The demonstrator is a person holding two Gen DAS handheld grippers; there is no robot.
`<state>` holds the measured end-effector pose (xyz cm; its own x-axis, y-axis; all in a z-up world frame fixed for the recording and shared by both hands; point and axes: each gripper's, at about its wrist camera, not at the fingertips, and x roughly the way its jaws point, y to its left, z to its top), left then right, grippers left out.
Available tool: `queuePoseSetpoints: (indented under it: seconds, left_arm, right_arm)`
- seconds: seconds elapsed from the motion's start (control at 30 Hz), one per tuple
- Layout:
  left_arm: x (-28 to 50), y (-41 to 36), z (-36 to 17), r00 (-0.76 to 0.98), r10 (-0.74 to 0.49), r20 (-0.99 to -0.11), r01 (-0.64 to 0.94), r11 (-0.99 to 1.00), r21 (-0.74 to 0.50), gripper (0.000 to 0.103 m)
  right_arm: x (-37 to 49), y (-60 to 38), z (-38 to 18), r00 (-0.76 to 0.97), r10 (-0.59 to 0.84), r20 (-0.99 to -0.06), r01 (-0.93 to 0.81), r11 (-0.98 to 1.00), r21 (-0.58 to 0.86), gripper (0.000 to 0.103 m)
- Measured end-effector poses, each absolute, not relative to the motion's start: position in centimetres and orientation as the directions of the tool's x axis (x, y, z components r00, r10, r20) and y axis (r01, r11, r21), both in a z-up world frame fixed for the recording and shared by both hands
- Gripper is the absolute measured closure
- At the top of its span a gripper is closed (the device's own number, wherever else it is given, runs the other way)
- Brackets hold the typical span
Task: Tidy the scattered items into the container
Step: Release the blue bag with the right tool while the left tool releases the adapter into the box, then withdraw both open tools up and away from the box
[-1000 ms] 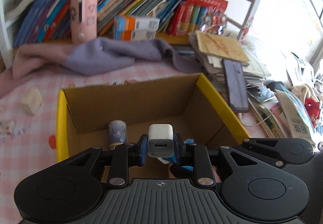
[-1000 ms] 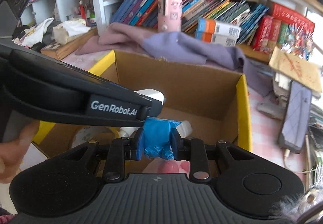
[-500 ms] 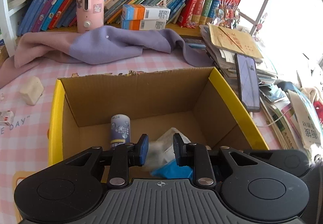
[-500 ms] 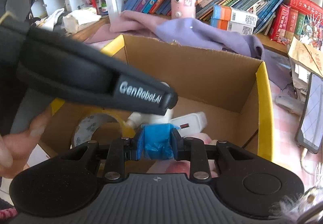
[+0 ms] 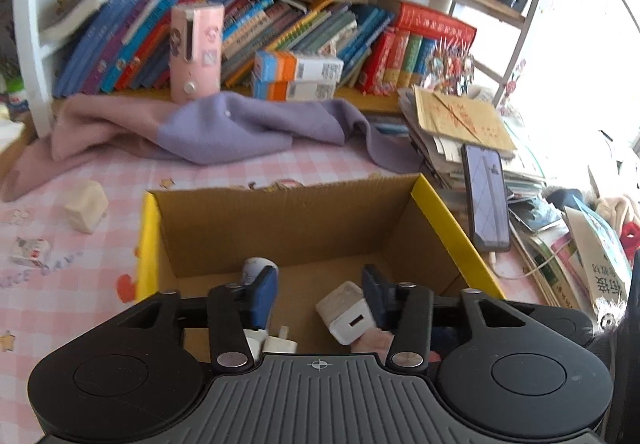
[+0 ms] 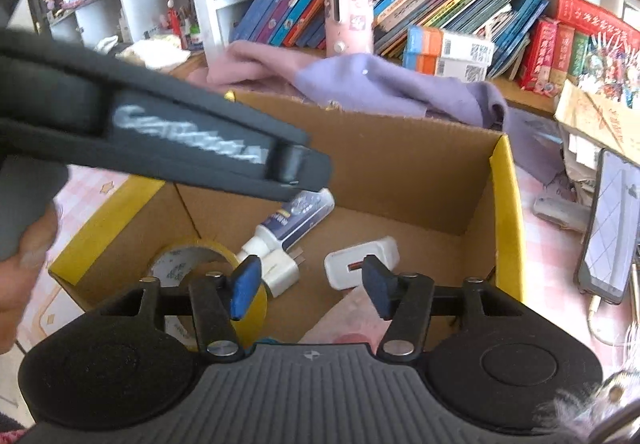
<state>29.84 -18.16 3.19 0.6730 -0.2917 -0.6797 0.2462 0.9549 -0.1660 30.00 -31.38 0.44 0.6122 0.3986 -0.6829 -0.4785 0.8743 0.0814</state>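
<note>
A cardboard box (image 5: 280,219) with yellow flap edges sits on the pink checked table; it also shows in the right wrist view (image 6: 400,163). My left gripper (image 5: 320,296) is open and empty above the box. A white charger cube (image 5: 348,318) lies in the box just below it. My right gripper (image 6: 310,286) is open and empty over the box. Inside lie a tape roll (image 6: 188,264), a small tube (image 6: 292,219), a white plug (image 6: 280,272) and the white charger (image 6: 362,262). A beige block (image 5: 86,205) and a small packet (image 5: 30,252) lie on the table left of the box.
The left gripper's body (image 6: 160,139) crosses the right wrist view above the box. A purple and pink cloth (image 5: 224,131) lies behind the box. A phone (image 5: 486,199) rests on stacked papers at right. Books and a pink canister (image 5: 196,51) line the shelf.
My left gripper has let go of the white charger, which now lies in the box. My right gripper has opened and released the blue item. Both have lifted back a little.
</note>
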Motion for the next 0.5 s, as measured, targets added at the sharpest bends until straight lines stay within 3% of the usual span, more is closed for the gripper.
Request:
queuePoseSetpoints:
  seconds: [0.13,0.3,0.5]
  left_arm:
    - [28.0,-17.2,4.5,0.719,-0.254,-0.647,0.229,0.965,-0.124,0.036]
    - [24.9,-15.2,5.9,0.788,-0.200,-0.582,0.156,0.980,-0.127,0.031]
    - [21.4,-13.2,5.4,0.811,-0.148,-0.566,0.084,0.987,-0.138,0.016]
  right_arm:
    - [29.0,-31.6,1.3,0.679,0.362,-0.638,-0.433,0.900,0.050,0.025]
    - [27.2,-32.1,2.3,0.717,0.352,-0.601,-0.406,0.913,0.050,0.020]
    - [24.7,-32.4,2.7,0.744,0.332,-0.579,-0.384,0.923,0.035,0.018]
